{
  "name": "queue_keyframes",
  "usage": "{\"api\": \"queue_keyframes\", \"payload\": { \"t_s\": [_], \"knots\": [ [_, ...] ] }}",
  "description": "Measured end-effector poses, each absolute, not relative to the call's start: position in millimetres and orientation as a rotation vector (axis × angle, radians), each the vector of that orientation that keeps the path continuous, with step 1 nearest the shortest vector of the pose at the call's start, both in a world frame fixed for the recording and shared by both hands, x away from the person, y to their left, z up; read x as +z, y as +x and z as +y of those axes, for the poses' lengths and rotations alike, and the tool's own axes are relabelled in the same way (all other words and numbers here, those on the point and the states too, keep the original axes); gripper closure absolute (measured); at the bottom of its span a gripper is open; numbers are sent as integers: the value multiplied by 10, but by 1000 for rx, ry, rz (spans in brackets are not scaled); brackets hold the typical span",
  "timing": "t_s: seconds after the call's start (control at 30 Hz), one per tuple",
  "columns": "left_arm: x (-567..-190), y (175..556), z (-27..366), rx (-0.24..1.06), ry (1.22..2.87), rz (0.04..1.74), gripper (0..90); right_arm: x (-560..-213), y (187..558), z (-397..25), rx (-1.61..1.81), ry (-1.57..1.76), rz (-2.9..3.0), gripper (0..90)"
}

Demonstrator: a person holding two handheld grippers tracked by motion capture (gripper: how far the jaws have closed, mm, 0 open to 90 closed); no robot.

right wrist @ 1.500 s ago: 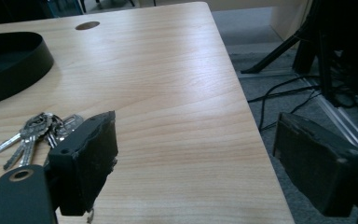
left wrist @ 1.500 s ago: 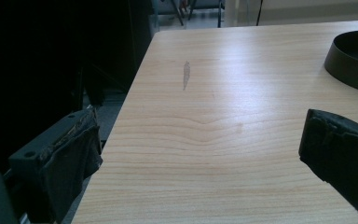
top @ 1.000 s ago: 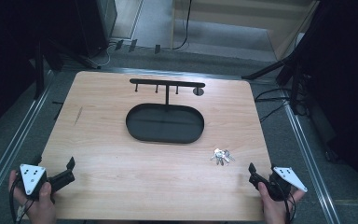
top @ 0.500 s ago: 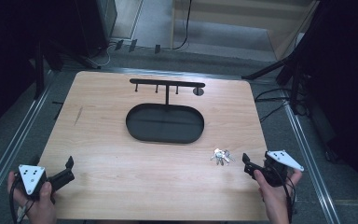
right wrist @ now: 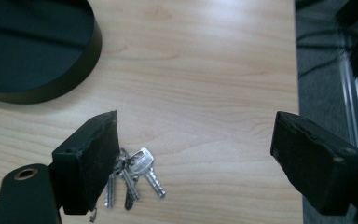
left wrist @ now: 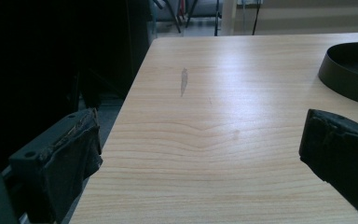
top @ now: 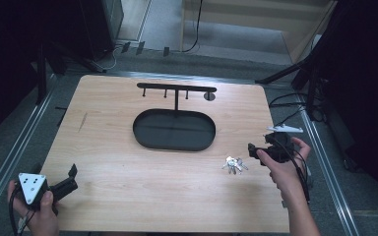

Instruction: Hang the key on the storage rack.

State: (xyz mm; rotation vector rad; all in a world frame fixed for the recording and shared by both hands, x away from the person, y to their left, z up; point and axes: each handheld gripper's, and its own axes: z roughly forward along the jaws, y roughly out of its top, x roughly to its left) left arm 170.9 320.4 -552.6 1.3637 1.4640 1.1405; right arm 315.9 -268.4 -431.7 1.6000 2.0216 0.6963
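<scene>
The right gripper [right wrist: 193, 154], jaws wide apart, hangs over the keys [right wrist: 130, 179] beside its left jaw, seemingly lining up a grab.

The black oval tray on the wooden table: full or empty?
Empty: the black oval tray shows bare floor; the silver keys lie outside it.

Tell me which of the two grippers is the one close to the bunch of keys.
The right gripper, at the table's right edge: its open jaws point at the keys lying just beside it. The left gripper sits open at the near-left corner, far from them.
</scene>
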Motion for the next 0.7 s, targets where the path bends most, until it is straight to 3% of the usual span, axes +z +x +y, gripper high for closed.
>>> {"api": "queue_keyframes", "payload": {
  "t_s": [0.3,0.7],
  "knots": [
    [-5523,1731,3204,1126,1379,1476,0,-4349,3491,-2482,426,1713,2183,173],
    [-5520,1746,3216,1106,1390,1484,0,-4571,3631,-2256,270,1832,2284,157]
  ]
}}
